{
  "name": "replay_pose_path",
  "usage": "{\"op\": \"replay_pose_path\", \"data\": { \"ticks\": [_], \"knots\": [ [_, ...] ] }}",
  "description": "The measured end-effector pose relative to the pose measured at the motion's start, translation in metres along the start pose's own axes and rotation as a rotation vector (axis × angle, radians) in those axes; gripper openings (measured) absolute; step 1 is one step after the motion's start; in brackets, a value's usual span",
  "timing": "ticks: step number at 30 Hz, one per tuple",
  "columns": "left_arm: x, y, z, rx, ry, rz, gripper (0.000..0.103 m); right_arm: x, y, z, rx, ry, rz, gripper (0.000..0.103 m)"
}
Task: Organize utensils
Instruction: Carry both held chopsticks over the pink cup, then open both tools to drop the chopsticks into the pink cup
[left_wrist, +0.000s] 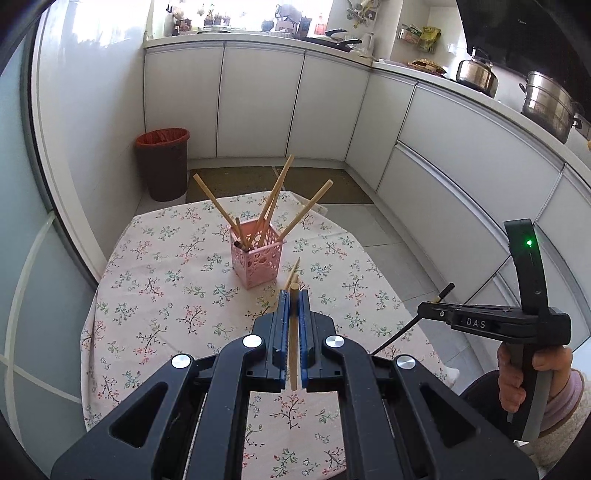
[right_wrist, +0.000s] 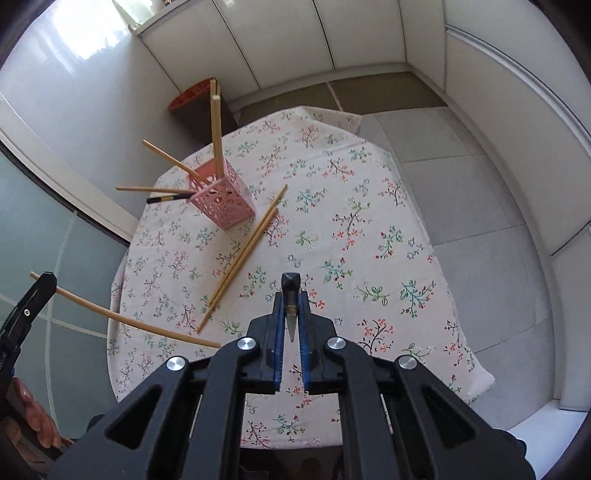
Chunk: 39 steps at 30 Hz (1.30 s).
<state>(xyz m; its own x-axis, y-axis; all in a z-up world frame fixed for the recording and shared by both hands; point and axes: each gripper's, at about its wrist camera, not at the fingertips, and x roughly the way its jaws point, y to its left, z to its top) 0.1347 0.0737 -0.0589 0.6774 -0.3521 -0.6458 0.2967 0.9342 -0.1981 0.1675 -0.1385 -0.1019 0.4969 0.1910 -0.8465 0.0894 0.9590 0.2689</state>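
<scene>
A pink perforated holder (left_wrist: 256, 259) (right_wrist: 221, 201) stands on the floral tablecloth and holds several wooden chopsticks and one dark one. My left gripper (left_wrist: 294, 295) is shut on a wooden chopstick (left_wrist: 293, 339), held above the table in front of the holder; that chopstick also shows in the right wrist view (right_wrist: 125, 317). My right gripper (right_wrist: 291, 295) is shut on a black chopstick (right_wrist: 290, 291), which points towards the camera; it shows from the side in the left wrist view (left_wrist: 410, 325). Two wooden chopsticks (right_wrist: 242, 258) lie on the cloth beside the holder.
The small round table (right_wrist: 369, 206) is covered by the floral cloth. A dark bin (left_wrist: 162, 162) with a red liner stands on the floor beyond it. White cabinets (left_wrist: 258, 96) run along the back and right, with pots on the counter (left_wrist: 546, 99).
</scene>
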Motion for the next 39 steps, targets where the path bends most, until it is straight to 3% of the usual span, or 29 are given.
{"op": "replay_pose_path", "data": {
  "ticks": [9, 16, 25, 33, 36, 37, 39],
  "knots": [
    [-0.022, -0.006, 0.075, 0.017, -0.119, -0.016, 0.004, -0.082, 0.045, 0.066, -0.085, -0.206, 0.103, 0.007],
    [-0.023, -0.002, 0.126, 0.014, -0.204, 0.032, 0.004, -0.100, 0.075, 0.111, -0.130, -0.318, 0.133, 0.007],
    [0.018, 0.007, 0.162, 0.015, -0.242, 0.129, 0.004, -0.054, 0.107, 0.149, -0.173, -0.375, 0.100, 0.007],
    [0.070, 0.028, 0.155, 0.001, -0.197, 0.160, 0.004, 0.017, 0.123, 0.166, -0.207, -0.330, 0.070, 0.007],
    [0.094, 0.039, 0.149, -0.008, -0.130, 0.137, 0.006, 0.040, 0.124, 0.165, -0.218, -0.316, 0.062, 0.007],
    [0.100, 0.043, 0.148, -0.010, -0.111, 0.120, 0.007, 0.046, 0.124, 0.165, -0.221, -0.311, 0.064, 0.007],
    [0.104, 0.050, 0.146, -0.033, -0.104, 0.120, 0.029, 0.059, 0.125, 0.166, -0.227, -0.305, 0.070, 0.007]
  ]
}}
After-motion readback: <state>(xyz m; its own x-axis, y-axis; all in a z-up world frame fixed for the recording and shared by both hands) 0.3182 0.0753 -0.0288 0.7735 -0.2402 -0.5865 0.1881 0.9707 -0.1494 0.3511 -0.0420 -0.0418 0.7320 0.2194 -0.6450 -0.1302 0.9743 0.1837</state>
